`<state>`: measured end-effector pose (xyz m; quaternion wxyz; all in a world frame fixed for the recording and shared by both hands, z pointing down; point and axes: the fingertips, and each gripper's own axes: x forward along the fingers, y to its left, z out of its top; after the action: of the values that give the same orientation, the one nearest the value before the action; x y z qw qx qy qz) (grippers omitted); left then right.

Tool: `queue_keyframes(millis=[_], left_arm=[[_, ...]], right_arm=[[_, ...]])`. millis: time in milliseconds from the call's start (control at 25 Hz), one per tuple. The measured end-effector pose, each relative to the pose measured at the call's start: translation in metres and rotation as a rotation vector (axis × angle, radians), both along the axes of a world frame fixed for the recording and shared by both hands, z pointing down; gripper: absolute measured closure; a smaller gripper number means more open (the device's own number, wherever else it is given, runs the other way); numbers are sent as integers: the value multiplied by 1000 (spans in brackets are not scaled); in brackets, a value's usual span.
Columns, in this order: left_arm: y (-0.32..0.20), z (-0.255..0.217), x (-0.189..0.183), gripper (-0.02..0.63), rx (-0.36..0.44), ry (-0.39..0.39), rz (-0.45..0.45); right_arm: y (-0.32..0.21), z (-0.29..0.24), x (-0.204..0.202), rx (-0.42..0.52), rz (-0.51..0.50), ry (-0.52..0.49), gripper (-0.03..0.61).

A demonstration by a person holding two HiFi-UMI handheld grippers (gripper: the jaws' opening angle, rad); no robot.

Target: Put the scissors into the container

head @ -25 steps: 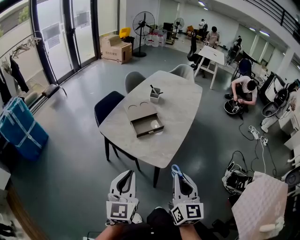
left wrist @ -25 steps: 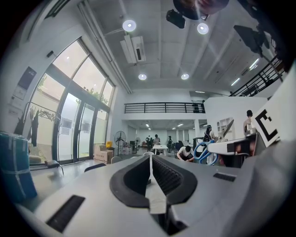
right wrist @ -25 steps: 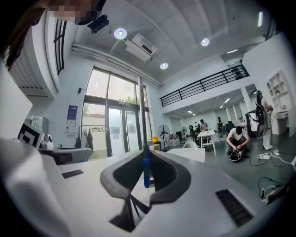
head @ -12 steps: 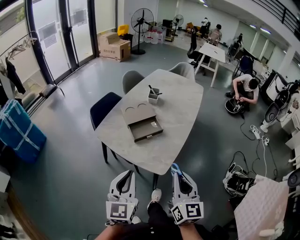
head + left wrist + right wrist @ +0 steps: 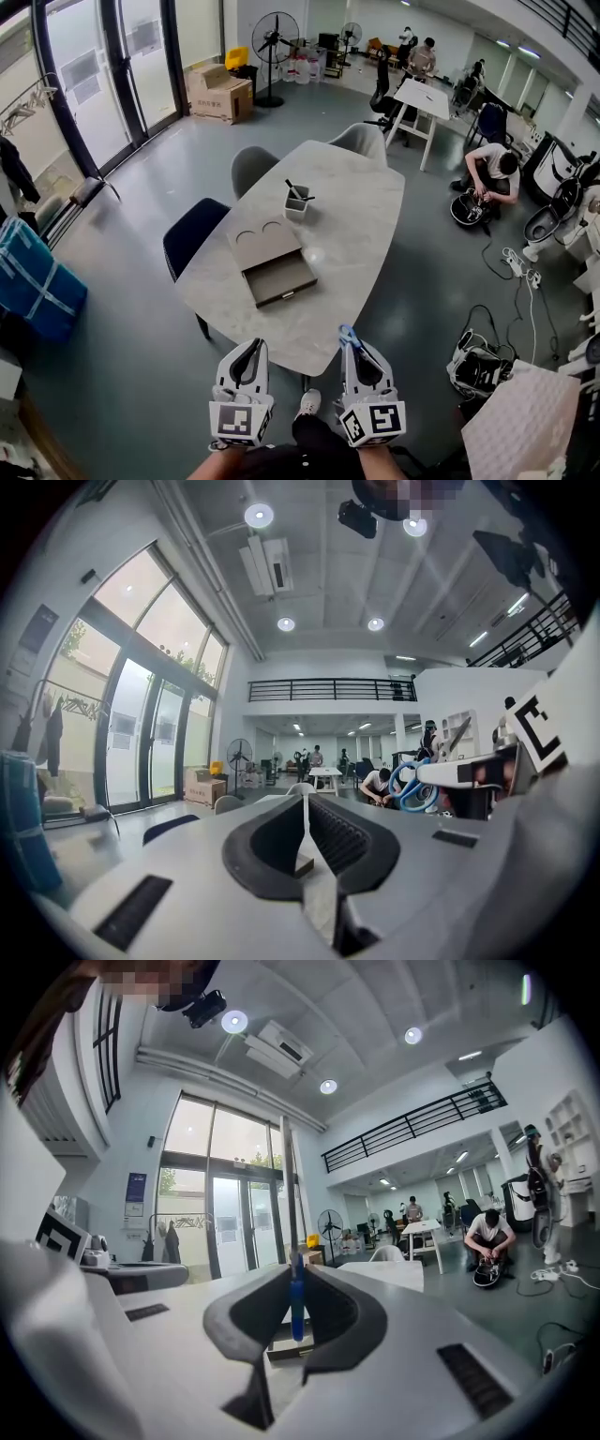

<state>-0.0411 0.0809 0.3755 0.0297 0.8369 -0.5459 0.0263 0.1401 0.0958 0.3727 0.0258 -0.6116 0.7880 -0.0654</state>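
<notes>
Left tool (image 5: 251,346) and right tool (image 5: 352,345): same build, pale grey-white moulded shells, black jaw liners narrowing to a tip at 12 o'clock. Ribbed black pads (image 5: 339,834) on the inner faces. Dark rectangular slots (image 5: 131,911) in the shell top, one each side. Marker cube (image 5: 241,422) at the 6 o'clock end of left tool, white with black square codes; matching cube (image 5: 373,422) on right tool. Person wears dark trousers (image 5: 314,439) and a white shoe (image 5: 307,404), seen at 6 o'clock between the tools.
</notes>
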Motion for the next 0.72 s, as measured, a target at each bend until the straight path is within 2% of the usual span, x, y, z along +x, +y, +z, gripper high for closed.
queue_keyframes(millis=[240,720], left_arm=[[-37,2,14,586,-13,6,-17],[-95,-4,25,586,-11,-14,-110]], right_arm=[[-41,0,17,-7,-7,-3,540],[-115,-4,33,5,-94,-25,540]])
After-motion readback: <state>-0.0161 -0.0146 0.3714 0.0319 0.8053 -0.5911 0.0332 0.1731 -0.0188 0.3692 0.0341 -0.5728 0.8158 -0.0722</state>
